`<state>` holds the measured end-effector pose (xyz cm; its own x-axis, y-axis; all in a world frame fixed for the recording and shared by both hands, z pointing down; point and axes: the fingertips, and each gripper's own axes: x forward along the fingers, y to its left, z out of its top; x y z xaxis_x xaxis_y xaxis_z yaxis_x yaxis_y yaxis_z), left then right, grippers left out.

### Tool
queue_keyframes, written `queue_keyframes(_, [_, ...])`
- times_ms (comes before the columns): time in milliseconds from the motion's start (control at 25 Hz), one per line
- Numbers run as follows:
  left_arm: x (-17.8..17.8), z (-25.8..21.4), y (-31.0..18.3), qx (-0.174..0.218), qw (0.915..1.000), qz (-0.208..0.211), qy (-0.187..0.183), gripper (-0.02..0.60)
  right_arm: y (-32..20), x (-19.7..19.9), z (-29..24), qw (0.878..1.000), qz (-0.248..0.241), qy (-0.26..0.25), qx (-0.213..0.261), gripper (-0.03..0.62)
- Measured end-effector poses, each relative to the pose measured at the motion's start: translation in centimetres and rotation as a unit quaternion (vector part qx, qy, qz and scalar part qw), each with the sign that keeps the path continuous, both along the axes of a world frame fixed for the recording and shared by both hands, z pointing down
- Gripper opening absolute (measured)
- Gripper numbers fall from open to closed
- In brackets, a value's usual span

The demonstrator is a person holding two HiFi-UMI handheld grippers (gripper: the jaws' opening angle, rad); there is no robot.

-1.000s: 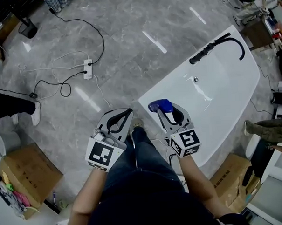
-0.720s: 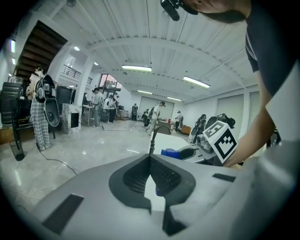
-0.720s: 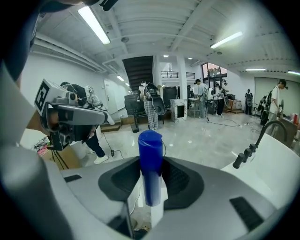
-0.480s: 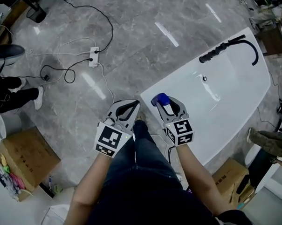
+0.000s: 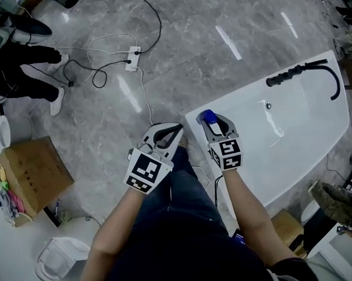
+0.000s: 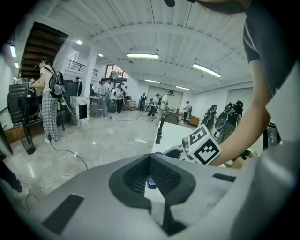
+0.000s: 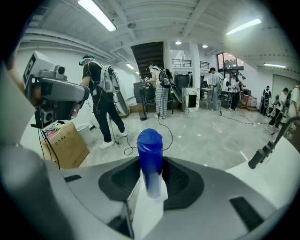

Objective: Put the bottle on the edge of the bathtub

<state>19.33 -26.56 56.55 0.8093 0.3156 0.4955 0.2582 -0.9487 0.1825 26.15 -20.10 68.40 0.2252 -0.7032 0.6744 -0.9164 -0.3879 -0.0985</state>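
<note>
A bottle (image 5: 206, 116) with a blue cap and a white body stands upright between the jaws of my right gripper (image 5: 213, 119), which is shut on it. In the right gripper view the bottle (image 7: 150, 157) fills the middle, with the pads pressing its sides. It hangs over the near left corner of the white bathtub (image 5: 292, 132). Just left of the tub, over the grey floor, my left gripper (image 5: 174, 131) has its jaw tips together and nothing in them. In the left gripper view, the left gripper (image 6: 150, 158) points toward the tub.
A black faucet (image 5: 304, 71) arches over the tub's far end. A power strip (image 5: 133, 56) with cables lies on the marble floor. A person's legs (image 5: 27, 62) stand at top left. Cardboard boxes (image 5: 29, 175) (image 5: 287, 225) and a white bin (image 5: 59, 258) sit nearby.
The head view has swung, so the tub and floor sit further right and up. Both grippers keep their places by the tub's corner. The person at left has come nearer.
</note>
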Motion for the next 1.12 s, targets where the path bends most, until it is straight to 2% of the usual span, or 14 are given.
queue_keyframes(240, [-0.4, 0.7, -0.3, -0.001, 0.9998, -0.017, -0.009, 0.022, -0.6, 0.5, 1.9, 1.0, -0.009, 0.003, -0.007, 0.16])
queue_keyframes(560, [-0.8, 1.2, -0.1, 0.0, 0.9996, -0.019, -0.018, 0.023, -0.3, 0.1, 3.9, 0.999, -0.02, 0.007, -0.026, 0.16])
queue_keyframes(1040, [-0.9, 0.6, 0.7, 0.007, 0.9997, -0.018, -0.016, 0.023, 0.2, -0.7, 3.0, 0.998, -0.044, 0.031, -0.027, 0.164])
queue_keyframes(1120, [-0.7, 0.3, 0.7, 0.007, 0.9998, -0.016, -0.012, 0.023, 0.3, -0.6, 2.5, 0.998, -0.046, 0.037, -0.026, 0.184])
